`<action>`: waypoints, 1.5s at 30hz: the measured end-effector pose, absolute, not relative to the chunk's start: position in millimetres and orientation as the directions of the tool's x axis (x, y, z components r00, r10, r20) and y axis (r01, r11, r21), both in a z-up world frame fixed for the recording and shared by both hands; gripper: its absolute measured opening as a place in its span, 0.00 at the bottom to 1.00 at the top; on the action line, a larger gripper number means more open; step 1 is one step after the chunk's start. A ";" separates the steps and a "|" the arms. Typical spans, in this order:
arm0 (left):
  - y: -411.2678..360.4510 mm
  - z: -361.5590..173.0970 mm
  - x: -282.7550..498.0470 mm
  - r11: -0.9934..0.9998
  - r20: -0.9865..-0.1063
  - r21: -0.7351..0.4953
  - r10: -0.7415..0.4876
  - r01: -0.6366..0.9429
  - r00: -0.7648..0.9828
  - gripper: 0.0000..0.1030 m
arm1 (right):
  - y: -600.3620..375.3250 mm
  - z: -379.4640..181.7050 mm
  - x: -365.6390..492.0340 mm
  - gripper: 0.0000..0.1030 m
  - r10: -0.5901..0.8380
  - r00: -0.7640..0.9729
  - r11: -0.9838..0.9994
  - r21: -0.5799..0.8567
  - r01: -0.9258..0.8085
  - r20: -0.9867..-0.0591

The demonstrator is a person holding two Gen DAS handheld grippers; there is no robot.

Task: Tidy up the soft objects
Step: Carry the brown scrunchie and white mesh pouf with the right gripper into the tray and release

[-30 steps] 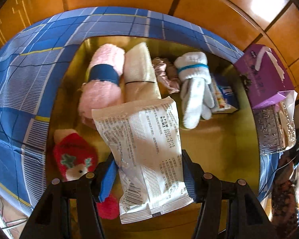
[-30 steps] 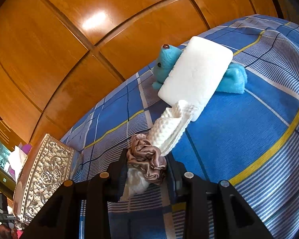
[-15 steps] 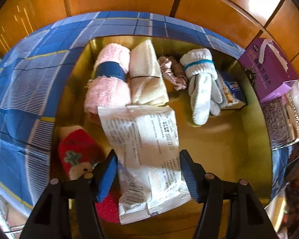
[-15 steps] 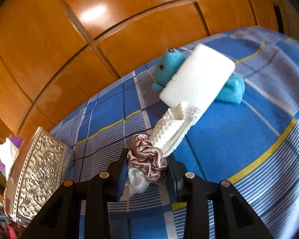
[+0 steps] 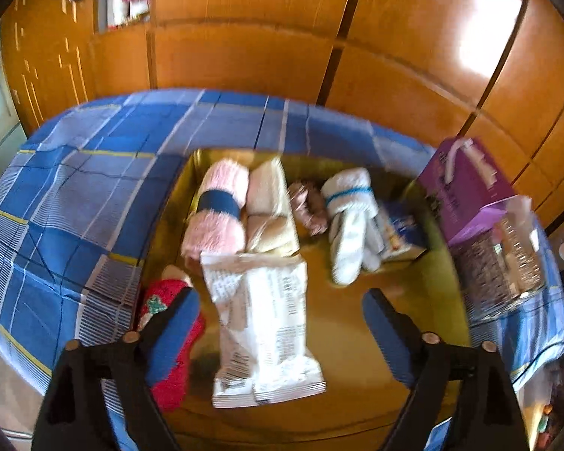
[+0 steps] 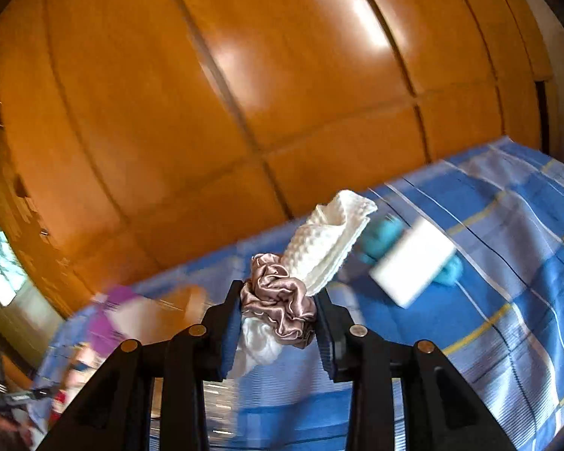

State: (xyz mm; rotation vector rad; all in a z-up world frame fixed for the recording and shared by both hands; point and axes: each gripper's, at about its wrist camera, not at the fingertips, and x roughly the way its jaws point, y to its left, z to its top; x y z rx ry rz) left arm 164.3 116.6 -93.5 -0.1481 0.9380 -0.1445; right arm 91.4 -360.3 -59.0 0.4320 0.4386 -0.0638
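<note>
In the left wrist view, my left gripper [image 5: 282, 323] is open above a gold tray [image 5: 413, 300]. A white printed packet [image 5: 263, 319] lies flat in the tray between the spread fingers, free of them. Behind it lie a pink roll with a blue band [image 5: 218, 206], a cream roll [image 5: 270, 210], a brown scrunchie [image 5: 308, 206], a white glove [image 5: 351, 225] and a red sock [image 5: 169, 334]. In the right wrist view, my right gripper [image 6: 278, 330] is shut on a white textured cloth [image 6: 327, 240] bound with a brown satin scrunchie [image 6: 278, 300], held above the bed.
A blue checked bedsheet [image 5: 75, 188] covers the bed, with wooden wardrobe doors [image 5: 282, 37] behind. A purple tissue box [image 5: 466, 184] and an ornate silver box [image 5: 500, 263] stand right of the tray. A white pad [image 6: 413, 263] on a teal plush toy [image 6: 383, 233] lies on the sheet.
My left gripper opened, let go of the white packet into the tray and drew back. My right gripper lifted and swung left with the cloth bundle.
</note>
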 end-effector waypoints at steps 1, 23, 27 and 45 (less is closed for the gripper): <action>116.1 -90.4 161.1 0.977 -0.778 -0.203 -0.200 0.063 0.595 0.90 | -350.4 -49.5 91.4 0.33 0.048 0.911 0.913 0.389 0.127 -0.409; 165.6 -97.3 133.8 0.940 -0.758 -0.333 -0.221 -0.073 0.614 0.93 | -41.4 -82.2 160.0 0.34 0.431 0.475 0.827 0.125 -0.548 -0.767; 176.0 -98.9 130.0 0.931 -0.751 -0.353 -0.222 -0.095 0.622 0.93 | -10.2 -114.9 174.4 0.34 0.411 0.382 0.799 0.126 -0.588 -0.828; 197.0 -105.6 123.8 0.903 -0.748 -0.402 -0.227 -0.153 0.624 0.93 | 28.7 -143.5 199.5 0.43 0.392 0.302 0.799 0.160 -0.579 -0.869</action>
